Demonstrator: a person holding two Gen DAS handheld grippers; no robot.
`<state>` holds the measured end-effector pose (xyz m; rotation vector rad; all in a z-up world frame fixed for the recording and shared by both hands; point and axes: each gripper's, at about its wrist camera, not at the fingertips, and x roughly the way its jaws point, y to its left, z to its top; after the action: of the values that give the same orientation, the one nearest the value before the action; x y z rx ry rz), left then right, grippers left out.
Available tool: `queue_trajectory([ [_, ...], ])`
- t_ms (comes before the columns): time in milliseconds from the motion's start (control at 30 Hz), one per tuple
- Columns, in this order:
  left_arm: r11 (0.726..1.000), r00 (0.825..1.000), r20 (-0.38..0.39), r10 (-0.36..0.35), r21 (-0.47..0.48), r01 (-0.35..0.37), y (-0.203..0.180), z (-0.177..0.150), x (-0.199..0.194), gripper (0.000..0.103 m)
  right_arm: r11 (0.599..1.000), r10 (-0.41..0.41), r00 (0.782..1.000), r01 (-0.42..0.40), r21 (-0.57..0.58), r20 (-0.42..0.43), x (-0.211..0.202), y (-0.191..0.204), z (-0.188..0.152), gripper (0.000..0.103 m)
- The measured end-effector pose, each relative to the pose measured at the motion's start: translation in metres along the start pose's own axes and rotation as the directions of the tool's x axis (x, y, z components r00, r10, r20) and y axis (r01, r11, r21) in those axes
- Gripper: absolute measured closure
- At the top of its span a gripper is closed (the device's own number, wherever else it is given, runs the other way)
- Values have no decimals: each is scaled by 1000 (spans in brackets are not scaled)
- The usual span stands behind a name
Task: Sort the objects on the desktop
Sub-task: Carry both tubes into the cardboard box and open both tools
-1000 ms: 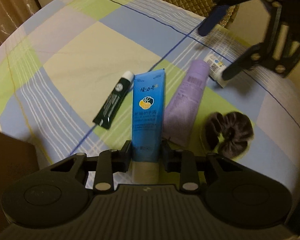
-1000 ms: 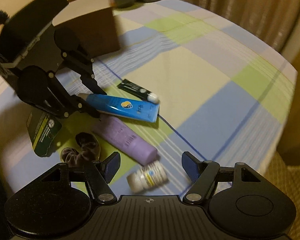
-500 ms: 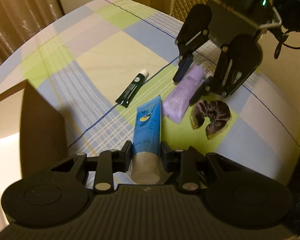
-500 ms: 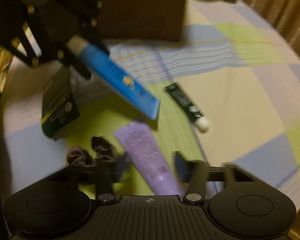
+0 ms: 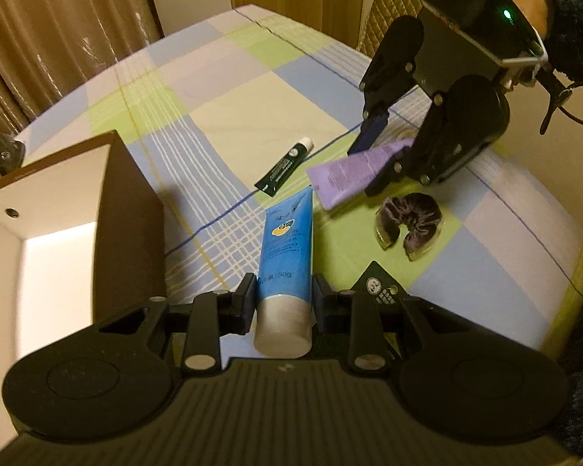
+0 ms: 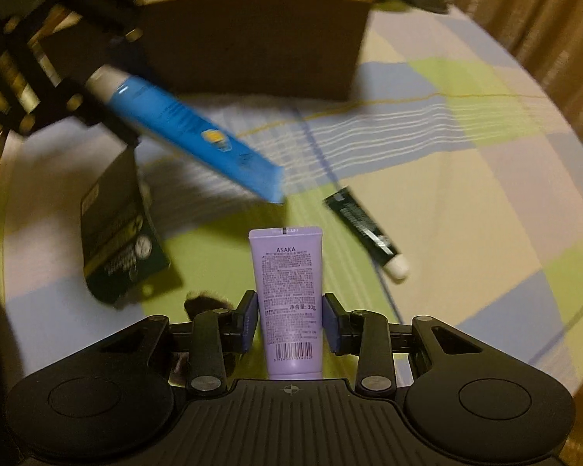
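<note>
Left hand-held gripper (image 5: 283, 302): it is closing its two fingers on the cap end of the blue tube (image 5: 286, 248), gripping it just above the white cap and holding it clear of the desk (image 5: 229, 89).

Blue tube axis: it is running straight out along the fingers, crimped end pointing away toward the middle of the desk.

Right hand-held gripper (image 6: 290, 324): it is pinching the purple tube (image 6: 287, 291) low on its body, near the barcode, with that tube also lifted.

Purple tube axis: it is lying in line with the fingers, flat crimped end forward, pointing toward the brown box across the desk.

Brown box (image 5: 58, 209): it is sitting open-topped just to the left of the left hand-held gripper, its pale inside showing; from the right wrist view it is lying well ahead, beyond the blue tube.

Nearer side: the left one is judged closer to the box, so the blue tube looks likely to go in first, by swinging left and tipping its far end over the rim.

Left on the desk: the dark green tube (image 5: 284, 167), the purple scrunchie (image 5: 408, 219) and a dark green packet (image 6: 116, 229) are lying flat between the two grippers.

Risk: the two tubes may be crossing paths near the box mouth.
</note>
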<state>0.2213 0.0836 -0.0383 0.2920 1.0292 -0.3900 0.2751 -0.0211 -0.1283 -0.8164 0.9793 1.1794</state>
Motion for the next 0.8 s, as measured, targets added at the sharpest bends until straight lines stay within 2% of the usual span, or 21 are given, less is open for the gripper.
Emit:
queue_trajectory([
  [200, 1000, 998, 65, 2, 5, -2, 1, -5, -35, 78, 991, -28, 998, 20, 133, 52, -32, -4, 9, 69],
  [433, 999, 989, 145, 39, 13, -41, 13, -13, -85, 78, 977, -49, 994, 28, 209, 97, -63, 8, 30, 69],
  [800, 983, 968, 175, 182, -59, -174, 69, -52, -141, 78, 976, -23, 983, -17, 218, 182, -81, 40, 109, 69],
])
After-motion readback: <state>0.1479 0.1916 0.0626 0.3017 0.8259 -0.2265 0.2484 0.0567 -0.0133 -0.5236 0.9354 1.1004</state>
